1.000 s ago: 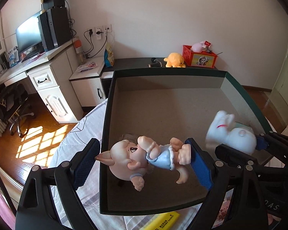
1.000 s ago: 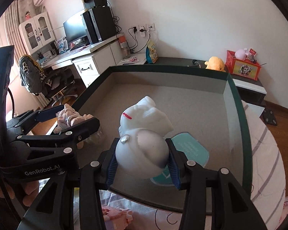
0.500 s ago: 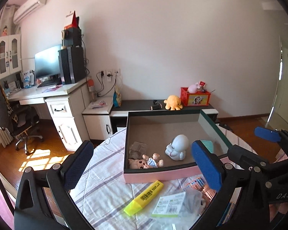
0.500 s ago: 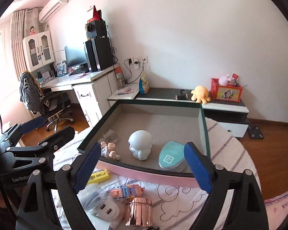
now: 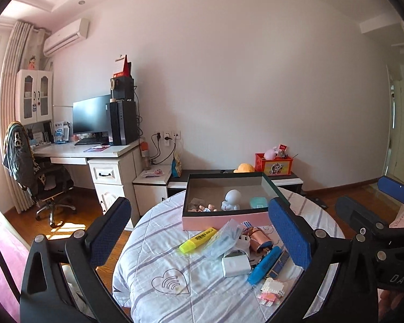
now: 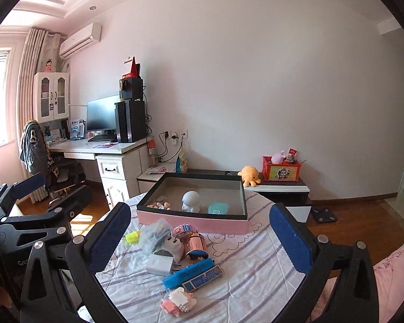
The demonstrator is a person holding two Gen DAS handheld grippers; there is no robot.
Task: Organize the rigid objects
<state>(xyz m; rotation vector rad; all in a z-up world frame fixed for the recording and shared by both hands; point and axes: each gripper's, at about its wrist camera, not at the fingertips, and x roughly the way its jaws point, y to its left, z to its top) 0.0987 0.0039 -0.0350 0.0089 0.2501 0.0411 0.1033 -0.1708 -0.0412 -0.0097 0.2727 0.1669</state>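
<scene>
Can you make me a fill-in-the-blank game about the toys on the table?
1. The white figure stands inside the ____ box.
2. The highlighter lying on the tablecloth in front of the box is ____.
3. Both sets of tongs, left and right, are ____ and hold nothing.
4. The teal oval case lies ____ the box, beside the white figure.

Missing words: pink; yellow; open; inside

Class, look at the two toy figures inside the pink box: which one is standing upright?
The white round-headed figure stands upright mid-box; the small pig-like doll lies flat at the box's left end.
</scene>
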